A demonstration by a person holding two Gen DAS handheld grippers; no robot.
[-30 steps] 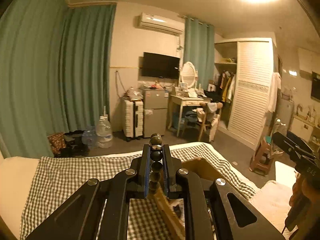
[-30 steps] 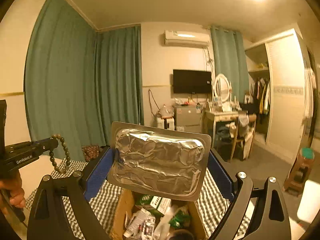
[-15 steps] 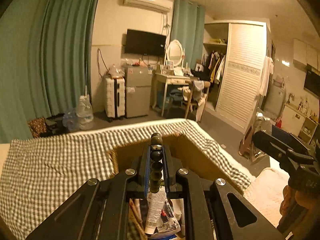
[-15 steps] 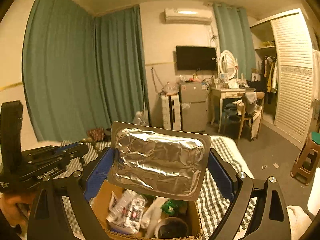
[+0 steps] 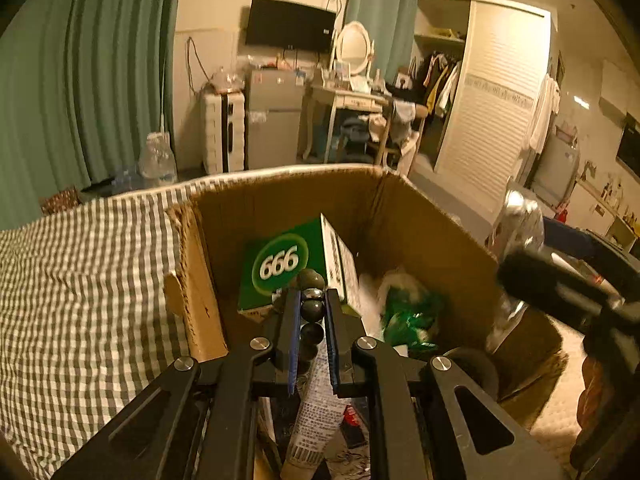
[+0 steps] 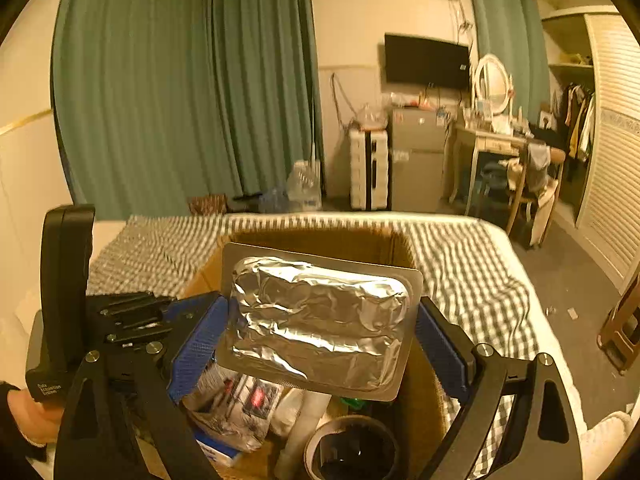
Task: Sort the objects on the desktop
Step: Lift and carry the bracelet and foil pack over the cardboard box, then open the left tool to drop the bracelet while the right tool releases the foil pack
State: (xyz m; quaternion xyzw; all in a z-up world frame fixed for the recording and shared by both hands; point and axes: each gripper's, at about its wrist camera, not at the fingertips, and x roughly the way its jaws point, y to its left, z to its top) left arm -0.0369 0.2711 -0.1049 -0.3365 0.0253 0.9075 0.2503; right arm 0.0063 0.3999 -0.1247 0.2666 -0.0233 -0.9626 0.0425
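Both wrist cameras look forward and down from close above the open brown cardboard box [image 5: 420,220], which both views share [image 6: 316,240].

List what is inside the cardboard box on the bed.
Inside the cardboard box: a green "666" carton, green wrapping, a white tube, a dark tape roll and printed packets. Both tools and the foil pack cover the rest.

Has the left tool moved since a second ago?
Yes. The left tool, shut on the bead string, has come down: the TV has risen in its view, and the cardboard box now fills the space below its tips.
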